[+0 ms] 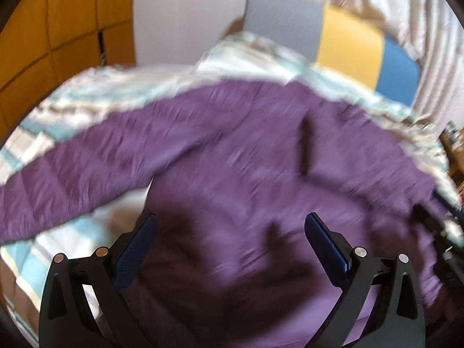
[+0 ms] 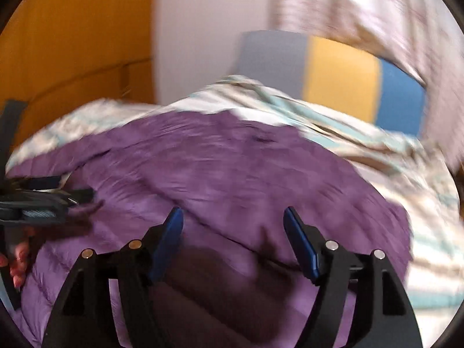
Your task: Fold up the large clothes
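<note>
Your left gripper (image 1: 229,232) and right gripper (image 2: 233,226) both hover wide open and empty above the purple quilted jacket (image 1: 232,150) spread on the striped bedding (image 1: 87,92); though blurred, it looks light, puffy and slippery, so pinch seams or cuffs.

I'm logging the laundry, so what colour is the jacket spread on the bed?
Purple. The jacket shows best in the left wrist view, lying on the striped bedspread.

A bed with striped bedding (image 1: 95,87) stood before a white wall (image 1: 185,14), an orange wardrobe (image 1: 66,23) and pale curtains (image 2: 362,8).
</note>
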`<state>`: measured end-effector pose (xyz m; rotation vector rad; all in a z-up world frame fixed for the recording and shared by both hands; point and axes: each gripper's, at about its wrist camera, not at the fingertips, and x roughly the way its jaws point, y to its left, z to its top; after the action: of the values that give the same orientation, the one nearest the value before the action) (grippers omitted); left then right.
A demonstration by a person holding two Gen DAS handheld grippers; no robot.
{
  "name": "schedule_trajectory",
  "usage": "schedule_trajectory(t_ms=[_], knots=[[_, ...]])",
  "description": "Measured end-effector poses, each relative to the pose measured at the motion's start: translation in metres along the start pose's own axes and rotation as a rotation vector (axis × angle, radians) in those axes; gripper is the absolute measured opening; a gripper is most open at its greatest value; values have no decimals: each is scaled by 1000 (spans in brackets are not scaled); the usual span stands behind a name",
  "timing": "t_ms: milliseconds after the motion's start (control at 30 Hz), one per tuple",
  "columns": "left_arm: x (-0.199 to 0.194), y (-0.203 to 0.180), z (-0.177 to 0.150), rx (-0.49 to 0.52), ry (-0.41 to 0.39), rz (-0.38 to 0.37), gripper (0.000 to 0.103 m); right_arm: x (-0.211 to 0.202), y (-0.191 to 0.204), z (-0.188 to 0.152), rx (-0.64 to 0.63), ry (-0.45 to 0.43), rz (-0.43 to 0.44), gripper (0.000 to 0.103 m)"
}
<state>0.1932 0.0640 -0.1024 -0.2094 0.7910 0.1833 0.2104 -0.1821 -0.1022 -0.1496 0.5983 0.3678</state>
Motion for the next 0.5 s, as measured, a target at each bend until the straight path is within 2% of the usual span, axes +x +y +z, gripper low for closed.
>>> schedule_trajectory(t_ms=[67, 167, 233, 267, 300, 367, 400, 433, 500], knots=[[-9, -20, 14, 31, -50, -20, 100, -8, -26, -3, 123, -11, -113, 71], [1, -55, 33, 105, -63, -27, 100, -15, -62, -16, 276, -7, -258, 71], [20, -76, 38, 153, -64, 1, 97, -18, -74, -26, 344, -4, -293, 71], [29, -82, 41, 175, -64, 15, 85, -19, -79, -33, 380, -1, -304, 71], [39, -87, 41, 200, -56, 39, 68, -23, -84, -39, 405, -3, -305, 71], [65, -88, 37, 248, -1, 86, 53, -29, -92, -45, 451, -16, -300, 71], [76, -84, 33, 252, 30, 91, 48, -34, -97, -48, 470, -21, -298, 71], [81, -79, 29, 242, 40, 92, 48, -35, -101, -49, 485, -19, -294, 71], [79, -61, 23, 181, 20, 75, 48, -37, -108, -55, 518, 1, -280, 67]])
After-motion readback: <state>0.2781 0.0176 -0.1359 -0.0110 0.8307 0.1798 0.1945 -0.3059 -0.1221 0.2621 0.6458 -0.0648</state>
